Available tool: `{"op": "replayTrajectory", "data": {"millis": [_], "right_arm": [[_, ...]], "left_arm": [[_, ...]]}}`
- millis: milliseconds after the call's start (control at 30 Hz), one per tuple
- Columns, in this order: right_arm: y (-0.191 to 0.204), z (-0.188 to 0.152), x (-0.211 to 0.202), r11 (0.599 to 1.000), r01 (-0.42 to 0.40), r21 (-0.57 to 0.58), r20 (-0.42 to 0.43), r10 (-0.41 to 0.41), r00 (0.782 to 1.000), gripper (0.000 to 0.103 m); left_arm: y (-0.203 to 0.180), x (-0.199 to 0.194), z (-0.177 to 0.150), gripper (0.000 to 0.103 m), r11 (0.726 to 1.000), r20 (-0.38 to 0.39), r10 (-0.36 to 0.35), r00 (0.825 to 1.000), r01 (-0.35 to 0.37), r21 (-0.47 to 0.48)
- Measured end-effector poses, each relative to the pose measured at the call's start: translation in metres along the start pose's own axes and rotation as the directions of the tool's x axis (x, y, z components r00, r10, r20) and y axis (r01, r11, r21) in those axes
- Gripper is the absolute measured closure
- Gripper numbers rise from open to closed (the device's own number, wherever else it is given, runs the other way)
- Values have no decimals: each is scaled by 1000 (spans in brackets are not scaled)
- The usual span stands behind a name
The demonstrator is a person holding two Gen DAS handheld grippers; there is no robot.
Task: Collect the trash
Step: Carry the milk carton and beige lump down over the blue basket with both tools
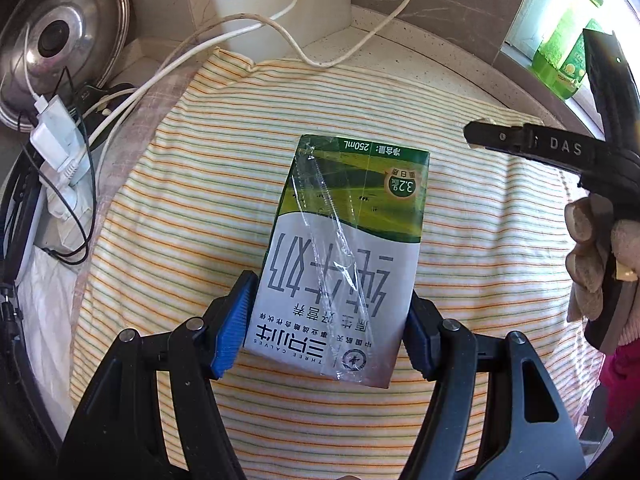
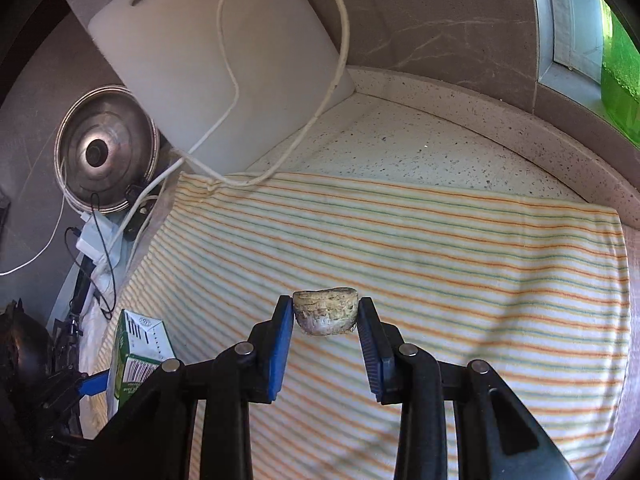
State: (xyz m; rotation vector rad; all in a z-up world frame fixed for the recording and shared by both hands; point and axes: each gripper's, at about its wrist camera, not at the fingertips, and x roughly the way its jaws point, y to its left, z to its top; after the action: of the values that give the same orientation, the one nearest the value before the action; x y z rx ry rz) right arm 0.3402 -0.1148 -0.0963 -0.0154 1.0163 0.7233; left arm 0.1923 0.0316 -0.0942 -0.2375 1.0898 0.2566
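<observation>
My left gripper point(image 1: 324, 316) is shut on a green and white 250 mL milk carton point(image 1: 344, 248) with a clear straw wrapper stuck on its face, held above the striped cloth point(image 1: 160, 208). The carton also shows at the lower left of the right wrist view point(image 2: 136, 356). My right gripper point(image 2: 325, 320) is shut on a small brownish, fibrous scrap point(image 2: 325, 311) and holds it just above the striped cloth point(image 2: 440, 260). In the left wrist view the right gripper point(image 1: 552, 148) is seen from the side at the right, with a gloved hand point(image 1: 592, 248) on it.
A white cutting board point(image 2: 208, 64) leans on the back wall. A metal lid point(image 2: 104, 156) stands at the left, next to white chargers and cables point(image 1: 56, 140). The speckled counter point(image 2: 420, 148) lies behind the cloth. A green bottle point(image 1: 564, 64) stands on the window sill.
</observation>
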Motion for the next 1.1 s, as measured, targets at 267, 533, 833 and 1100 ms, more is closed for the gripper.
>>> {"op": "replayTrajectory", "data": {"millis": [267, 533, 833, 1100], "right_arm": [[36, -44, -33, 998, -38, -43, 3, 39, 999, 70], [64, -84, -68, 995, -54, -84, 12, 55, 998, 70], [92, -135, -98, 994, -28, -109, 12, 29, 1000, 70], [116, -176, -120, 996, -9, -92, 11, 10, 1000, 70]], "left_arm": [[19, -16, -22, 35, 1000, 19, 0, 1000, 0, -22], [33, -42, -55, 35, 1000, 36, 18, 999, -18, -12], [41, -66, -104, 35, 1000, 38, 12, 999, -13, 28], [52, -87, -146, 35, 999, 40, -11, 999, 9, 45]]}}
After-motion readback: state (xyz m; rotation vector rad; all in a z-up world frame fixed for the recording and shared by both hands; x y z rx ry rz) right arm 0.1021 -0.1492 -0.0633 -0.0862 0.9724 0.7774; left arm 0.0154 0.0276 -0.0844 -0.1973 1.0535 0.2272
